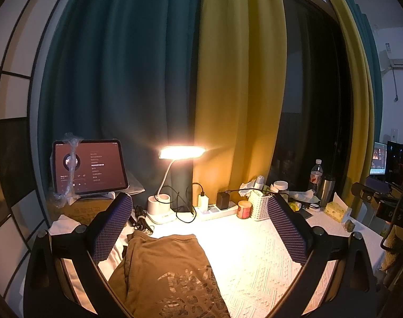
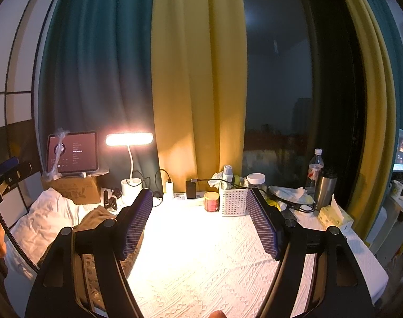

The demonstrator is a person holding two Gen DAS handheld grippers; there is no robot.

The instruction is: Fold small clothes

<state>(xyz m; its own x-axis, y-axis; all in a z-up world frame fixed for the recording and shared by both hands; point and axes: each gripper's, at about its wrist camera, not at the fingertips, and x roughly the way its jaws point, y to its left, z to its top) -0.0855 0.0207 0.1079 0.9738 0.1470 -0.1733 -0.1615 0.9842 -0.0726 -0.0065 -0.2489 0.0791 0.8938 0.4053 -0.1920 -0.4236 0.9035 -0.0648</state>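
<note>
Left tool [image 1: 201, 228] spread wide, gripping nothing, above one brown shirt [image 1: 169, 273] lying on white textured surface [image 1: 257, 262]. Behind: one lit lamp [image 1: 181, 152], one tablet [image 1: 89, 167], teal and yellow curtains [image 1: 175, 79].

Right tool [image 2: 200, 220] likewise wide, empty; shirt [image 2: 95, 218] at left. One basket [image 2: 233, 201], one bottle [image 2: 315, 169], one flask [image 2: 325, 188].

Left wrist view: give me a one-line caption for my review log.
Open left gripper hovers over a brown printed garment on a white textured tablecloth, lit by a desk lamp.
</note>
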